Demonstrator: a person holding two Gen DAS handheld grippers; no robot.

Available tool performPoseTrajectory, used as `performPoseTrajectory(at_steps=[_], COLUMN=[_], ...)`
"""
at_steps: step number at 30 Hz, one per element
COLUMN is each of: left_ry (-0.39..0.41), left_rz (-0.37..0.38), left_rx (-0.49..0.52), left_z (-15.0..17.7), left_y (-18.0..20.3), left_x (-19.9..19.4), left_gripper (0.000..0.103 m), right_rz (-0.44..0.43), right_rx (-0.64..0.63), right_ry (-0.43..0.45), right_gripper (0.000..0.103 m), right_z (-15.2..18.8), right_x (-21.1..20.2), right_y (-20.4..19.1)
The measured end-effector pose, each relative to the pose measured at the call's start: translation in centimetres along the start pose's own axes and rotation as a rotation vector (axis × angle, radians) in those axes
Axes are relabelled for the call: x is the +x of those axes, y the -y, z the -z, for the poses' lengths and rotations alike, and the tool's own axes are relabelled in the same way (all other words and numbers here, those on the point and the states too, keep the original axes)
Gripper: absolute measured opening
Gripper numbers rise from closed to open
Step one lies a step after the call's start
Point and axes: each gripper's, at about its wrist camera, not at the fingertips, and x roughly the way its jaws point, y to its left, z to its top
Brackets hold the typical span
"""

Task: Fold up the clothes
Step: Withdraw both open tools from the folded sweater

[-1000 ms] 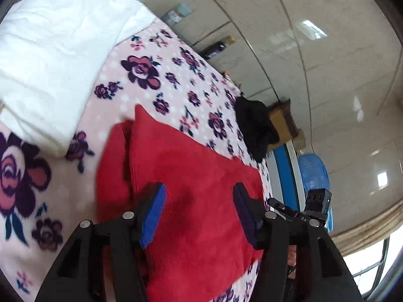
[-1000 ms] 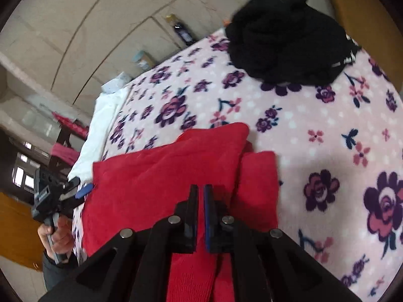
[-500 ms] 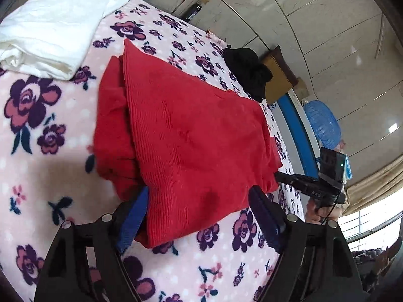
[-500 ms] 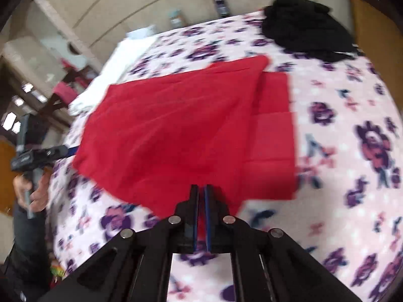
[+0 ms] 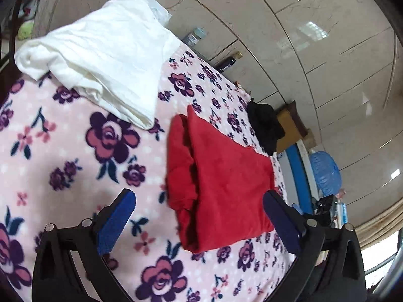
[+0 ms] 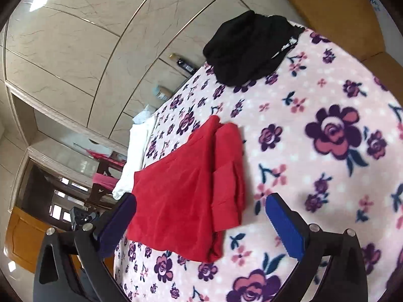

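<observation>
**Red garment released on the bed, both grippers empty**

Location: the red knit garment (image 5: 221, 188) lies folded on the floral blanket (image 5: 75, 151), between a folded white cloth (image 5: 105, 58) and a bunched black garment (image 6: 249, 45), touching neither.

Grippers: the left gripper (image 5: 199, 221) and right gripper (image 6: 201, 224) have just been opening and now stand fully spread. Nothing sits between either pair of pads; the garment lies beyond the fingertips.

Handling assessment: the fabric looks soft, light and limp, likely a fleece or knit that drapes and holds no edge unaided. A doubled layer projects along one side, untidy. Best purchase is judged to be at the near corners or the folded edge, pinching all layers together.

Containers: a blue basket-like item (image 5: 325, 173) stands off the bed; its contents cannot be made out. Two bottles (image 6: 185, 66) stand by the wall.
</observation>
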Motion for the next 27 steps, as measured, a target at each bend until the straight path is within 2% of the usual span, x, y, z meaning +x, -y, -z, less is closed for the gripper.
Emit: performPoseTrajectory(at_steps=[3, 4, 6, 7, 8, 9, 10, 12, 16, 18, 21, 24, 27], left_ry=[0.055, 0.115, 0.271, 0.325, 0.356, 0.37, 0.355, 0.293, 0.022, -0.07, -0.121, -0.156, -0.19], left_rz=[-0.206, -0.324, -0.605, -0.68, -0.694, -0.681, -0.631, -0.507, -0.236, -0.142, -0.088, -0.059, -0.057], left_rx=[0.093, 0.139, 0.255, 0.305, 0.348, 0.375, 0.375, 0.35, 0.248, 0.177, 0.108, 0.102, 0.117], left_z=[-0.5, -0.2, 1.0, 1.6, 2.2, 2.6, 2.5, 1.8, -0.4, -1.2, -1.7, -2.4, -2.3], left_y=[0.5, 1.1, 2.4, 3.1, 3.7, 4.2, 4.3, 4.3, 2.9, 2.0, 1.7, 2.0, 2.4], left_x=[-0.3, -0.7, -2.0, -2.3, -2.4, -2.4, -2.2, -1.4, 3.5, 5.5, 7.6, 9.5, 10.3], left_gripper=[0.103, 0.103, 0.103, 0.103, 0.103, 0.103, 0.103, 0.103, 0.103, 0.103, 0.103, 0.103, 0.103], right_rz=[0.048, 0.072, 0.175, 0.247, 0.314, 0.364, 0.381, 0.354, 0.253, 0.179, 0.119, 0.084, 0.05], right_rx=[-0.063, -0.085, -0.155, -0.214, -0.27, -0.317, -0.343, -0.342, -0.271, -0.213, -0.133, -0.114, -0.126], right_ry=[0.003, 0.01, 0.056, 0.098, 0.128, 0.142, 0.136, 0.08, -0.051, -0.116, -0.186, -0.257, -0.29], right_gripper=[0.103, 0.103, 0.103, 0.103, 0.103, 0.103, 0.103, 0.103, 0.103, 0.103, 0.103, 0.102, 0.1], right_z=[0.1, 0.2, 0.1, 0.2, 0.4, 0.7, 0.7, 0.6, -1.3, -2.5, -3.8, -3.9, -3.7], right_x=[-0.6, -0.6, -0.8, -0.8, -0.8, -0.7, -0.4, 0.4, 2.5, 3.6, 5.3, 7.4, 9.1], right_y=[-0.7, -1.0, -1.7, -2.1, -2.6, -2.9, -3.0, -2.8, -1.1, 0.1, 1.7, 2.2, 1.6])
